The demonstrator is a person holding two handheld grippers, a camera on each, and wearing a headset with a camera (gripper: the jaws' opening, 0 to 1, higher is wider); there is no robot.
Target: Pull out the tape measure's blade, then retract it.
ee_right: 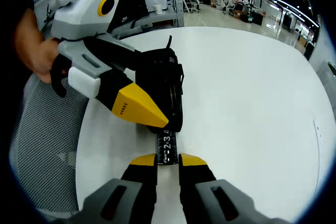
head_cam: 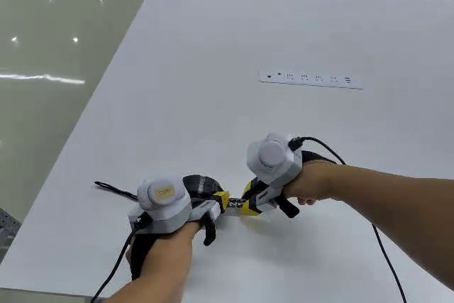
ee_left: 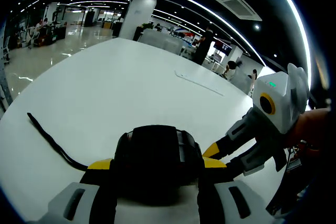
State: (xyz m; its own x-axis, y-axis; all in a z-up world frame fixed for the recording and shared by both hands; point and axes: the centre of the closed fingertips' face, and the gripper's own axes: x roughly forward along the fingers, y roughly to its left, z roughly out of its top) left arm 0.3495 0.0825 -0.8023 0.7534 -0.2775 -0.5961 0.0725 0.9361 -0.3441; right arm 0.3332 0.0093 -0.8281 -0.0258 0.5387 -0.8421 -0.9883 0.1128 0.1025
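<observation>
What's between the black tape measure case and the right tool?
A short stretch of numbered blade, pinched by the right tool, in the right gripper view.

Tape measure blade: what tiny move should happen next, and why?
Probably slide the right gripper away from the tape measure, pulling more blade out: the left gripper clamps the tape measure, and the right jaws pinch the blade's tip with few numbers showing.

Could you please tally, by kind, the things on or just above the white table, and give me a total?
tape measure: 1
power strip: 1
hand-held grippers: 2, the left hand-held gripper and the right hand-held gripper
Total: 4
</observation>
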